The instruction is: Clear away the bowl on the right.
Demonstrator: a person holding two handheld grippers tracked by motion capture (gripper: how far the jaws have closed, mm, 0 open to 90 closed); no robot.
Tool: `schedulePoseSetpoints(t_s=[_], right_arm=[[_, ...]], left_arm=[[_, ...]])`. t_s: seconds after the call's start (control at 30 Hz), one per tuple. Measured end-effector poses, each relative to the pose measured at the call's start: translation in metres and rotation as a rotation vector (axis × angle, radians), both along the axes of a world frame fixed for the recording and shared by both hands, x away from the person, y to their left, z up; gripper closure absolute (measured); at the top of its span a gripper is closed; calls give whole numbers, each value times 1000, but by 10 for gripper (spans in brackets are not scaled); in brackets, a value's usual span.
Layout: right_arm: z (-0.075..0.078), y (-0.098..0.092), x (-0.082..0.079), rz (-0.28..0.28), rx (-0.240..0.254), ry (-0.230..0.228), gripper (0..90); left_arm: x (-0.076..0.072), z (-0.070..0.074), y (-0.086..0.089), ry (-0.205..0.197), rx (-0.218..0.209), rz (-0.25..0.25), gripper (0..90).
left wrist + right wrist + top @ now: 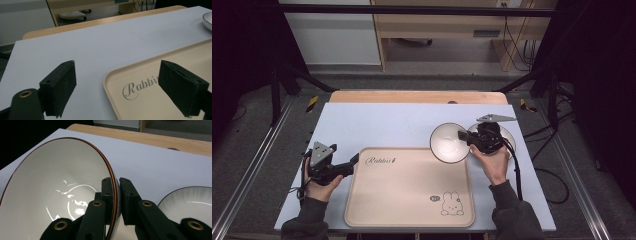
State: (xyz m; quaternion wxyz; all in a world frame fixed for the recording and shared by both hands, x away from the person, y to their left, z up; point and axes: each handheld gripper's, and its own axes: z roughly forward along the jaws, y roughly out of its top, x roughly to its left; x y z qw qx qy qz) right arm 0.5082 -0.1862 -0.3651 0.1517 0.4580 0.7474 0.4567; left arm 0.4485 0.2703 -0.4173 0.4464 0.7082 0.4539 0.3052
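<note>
White glossy ceramic bowl with brown rim [448, 142], right of centre in the high view, pinched at its rim wall by right gripper [465, 137], clear of the mat, apparently bound for beige rabbit-printed plastic tray [402, 200]. Second white bowl, dark-rimmed [510, 136], left behind the hand at right. Left gripper [354, 161] spread wide, empty, parked at tray's left edge, presumably to steady it.

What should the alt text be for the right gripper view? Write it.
The right claw pinches the rim of a white bowl with a brown edge, tilted above the pale blue table. A second bowl with a dark rim sits at the lower right.
</note>
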Motion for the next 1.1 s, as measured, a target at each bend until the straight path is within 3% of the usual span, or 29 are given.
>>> schedulePoseSetpoints(t_s=[1.1], right_arm=[[-37, 45, 9, 129, -24, 123, 827]], left_arm=[[1, 0, -2, 6, 10, -7, 124]])
